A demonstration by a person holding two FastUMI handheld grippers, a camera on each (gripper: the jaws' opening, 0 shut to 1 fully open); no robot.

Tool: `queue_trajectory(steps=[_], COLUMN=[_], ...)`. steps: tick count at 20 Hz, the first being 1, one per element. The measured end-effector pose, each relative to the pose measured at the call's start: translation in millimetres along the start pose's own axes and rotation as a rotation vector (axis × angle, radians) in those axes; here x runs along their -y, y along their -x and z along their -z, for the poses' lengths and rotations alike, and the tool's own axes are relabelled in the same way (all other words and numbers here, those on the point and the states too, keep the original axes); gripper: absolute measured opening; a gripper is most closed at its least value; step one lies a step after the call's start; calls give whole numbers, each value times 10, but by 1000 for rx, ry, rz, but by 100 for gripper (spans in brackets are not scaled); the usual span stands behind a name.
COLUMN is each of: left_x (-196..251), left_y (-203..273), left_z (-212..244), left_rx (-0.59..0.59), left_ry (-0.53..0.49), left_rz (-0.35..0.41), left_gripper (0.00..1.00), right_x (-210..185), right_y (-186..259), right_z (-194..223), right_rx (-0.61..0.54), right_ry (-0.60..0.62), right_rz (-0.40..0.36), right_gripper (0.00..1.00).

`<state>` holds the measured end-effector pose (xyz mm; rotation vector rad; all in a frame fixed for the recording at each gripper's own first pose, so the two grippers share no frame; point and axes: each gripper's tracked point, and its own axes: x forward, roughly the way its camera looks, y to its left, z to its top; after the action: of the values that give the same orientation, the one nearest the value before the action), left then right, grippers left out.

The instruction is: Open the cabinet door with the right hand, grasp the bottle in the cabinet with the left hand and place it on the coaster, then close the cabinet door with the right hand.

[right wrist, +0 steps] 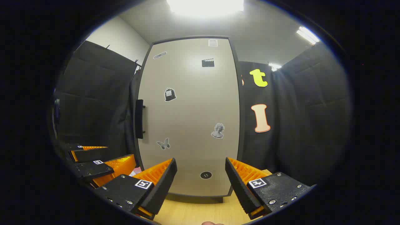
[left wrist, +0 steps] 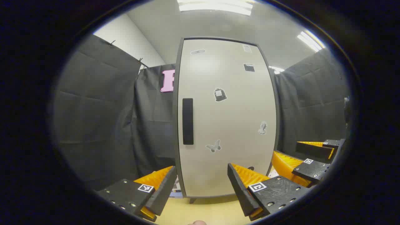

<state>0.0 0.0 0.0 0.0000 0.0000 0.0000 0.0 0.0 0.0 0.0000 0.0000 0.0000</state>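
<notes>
We hold both grippers up in front of the cabinet (left wrist: 225, 118), which stands on short legs on a pale wooden table (left wrist: 212, 209). Its door (right wrist: 190, 118) is flush and closed, so the bottle is hidden behind it and we cannot place it; the coaster we cannot make out either. In the left gripper view the left gripper (left wrist: 201, 184) has its fingers spread wide with nothing between them, aimed at the lower door, apart from it. The dark vertical handle (left wrist: 187, 121) sits near the door's left edge, above and left of that gripper. The right gripper (left wrist: 300, 159) appears at the lower right of that view, near the cabinet's right side. In the right gripper view the right gripper (right wrist: 201, 179) is likewise spread and empty, short of the door's lower part; the handle (right wrist: 139, 119) stands out from the door's left edge, well up and to the left. The left gripper (right wrist: 100, 156) shows at lower left there, its fingers apart too. Small stickers dot the door: a butterfly (left wrist: 213, 146), a bust (right wrist: 218, 130), a clapperboard (right wrist: 208, 62). Black cloth (left wrist: 93, 125) hangs on both sides, ceiling lights (right wrist: 204, 6) overhead.
</notes>
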Motion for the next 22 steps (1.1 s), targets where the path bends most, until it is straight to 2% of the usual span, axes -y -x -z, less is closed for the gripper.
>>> queue_trajectory(steps=[3,5,9,10,12,13,16,19,22], left_x=[-52,-87,-100,-90,-47,-40,4,57,12], left_y=[1,4,-10,-26,-59,-85,-156,-180,-222], left_z=[39,48,159,190,213,205,173,143,176], left_rx=[-13,-9,-33,-40,-49,-50,-42,-35,-55], left_ry=[15,18,3,19,57,54,5,19,4], left_rz=[-10,-20,-15,-14,1,3,16,36,22], left_gripper=[91,96,94,96,94,97,96,94,94], right_x=[16,-4,-36,-38,-14,-8,-1,26,42], right_y=[-5,-33,-42,-47,-66,-78,-101,-102,-123], right_z=[105,178,164,145,96,69,36,34,17], right_rx=[-30,-53,-45,-40,-31,-25,-17,-16,-18], right_ry=[1,-1,18,24,21,16,11,13,-1], right_rz=[-4,-9,-21,-24,-14,-12,-12,-2,11], right_gripper=[96,96,96,96,96,96,96,96,96])
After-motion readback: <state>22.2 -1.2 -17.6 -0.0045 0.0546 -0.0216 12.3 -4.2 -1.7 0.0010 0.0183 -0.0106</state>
